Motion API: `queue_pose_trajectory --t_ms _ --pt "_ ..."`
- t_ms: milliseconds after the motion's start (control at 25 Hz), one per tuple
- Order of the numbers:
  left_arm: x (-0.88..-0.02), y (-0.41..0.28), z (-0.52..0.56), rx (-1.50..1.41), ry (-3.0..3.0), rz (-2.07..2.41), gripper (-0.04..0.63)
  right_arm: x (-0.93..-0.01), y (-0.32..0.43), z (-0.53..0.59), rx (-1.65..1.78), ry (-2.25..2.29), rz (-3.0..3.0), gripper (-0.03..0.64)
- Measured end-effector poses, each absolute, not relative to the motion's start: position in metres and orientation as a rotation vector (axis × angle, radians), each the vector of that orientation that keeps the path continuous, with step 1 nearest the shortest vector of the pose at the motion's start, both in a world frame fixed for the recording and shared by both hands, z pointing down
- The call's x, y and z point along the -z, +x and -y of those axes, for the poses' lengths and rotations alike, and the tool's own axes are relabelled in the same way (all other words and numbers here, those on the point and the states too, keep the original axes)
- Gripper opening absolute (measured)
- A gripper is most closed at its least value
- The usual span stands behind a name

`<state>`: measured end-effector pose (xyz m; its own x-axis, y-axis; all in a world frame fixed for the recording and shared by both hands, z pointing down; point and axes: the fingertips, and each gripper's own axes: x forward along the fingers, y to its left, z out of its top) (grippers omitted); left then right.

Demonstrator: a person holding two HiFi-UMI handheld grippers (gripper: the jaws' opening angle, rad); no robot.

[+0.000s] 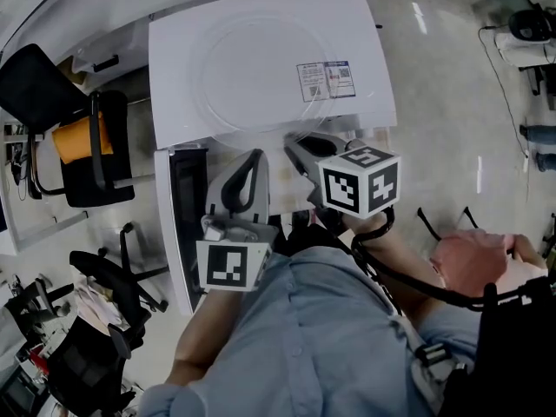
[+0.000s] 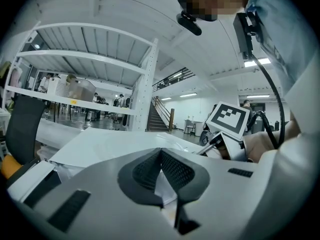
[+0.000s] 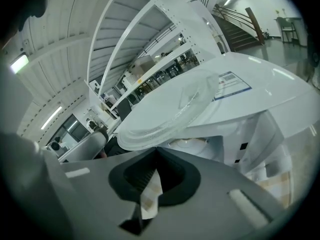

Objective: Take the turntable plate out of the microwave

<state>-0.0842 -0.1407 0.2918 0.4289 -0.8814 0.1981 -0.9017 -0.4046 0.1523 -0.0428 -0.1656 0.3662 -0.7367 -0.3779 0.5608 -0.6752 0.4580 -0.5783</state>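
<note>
Currently found glass turntable plate [image 1: 252, 76] lying flat on top of white microwave [image 1: 169, 102] (printed label [image 1: 324, 81] just beside its rim); noted microwave door [image 1: 187, 224] swung open; logged left gripper [image 2: 161, 150] clenched, nothing between jaws; logged right gripper [image 3: 156, 149] likewise clenched, empty, near microwave front.

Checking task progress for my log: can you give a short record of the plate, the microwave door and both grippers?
turntable plate: lying flat on top of the microwave
microwave door: open, swung left
left gripper: jaws together, nothing held
right gripper: jaws together, nothing held
</note>
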Motion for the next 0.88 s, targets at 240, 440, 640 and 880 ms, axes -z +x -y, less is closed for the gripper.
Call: queue_pose_trajectory --t_ms 240,440,640,880 --pt "-0.292 -0.092 0.149 -0.121 2.429 1.580 0.008 -0.370 -0.047 0.170 -1.215 0.887 2.363 0.002" --pt "-0.290 -0.093 0.147 -0.129 2.437 1.608 0.008 -0.382 -0.049 0.154 -1.238 0.853 2.364 0.002" --pt "-0.277 -0.085 0.132 -0.119 2.452 1.649 0.008 -0.381 -0.041 0.114 -1.227 0.825 2.387 0.002" --pt "-0.251 -0.077 0.118 -0.075 2.472 1.756 0.008 -0.325 -0.024 0.111 -0.969 0.961 2.649 0.000"
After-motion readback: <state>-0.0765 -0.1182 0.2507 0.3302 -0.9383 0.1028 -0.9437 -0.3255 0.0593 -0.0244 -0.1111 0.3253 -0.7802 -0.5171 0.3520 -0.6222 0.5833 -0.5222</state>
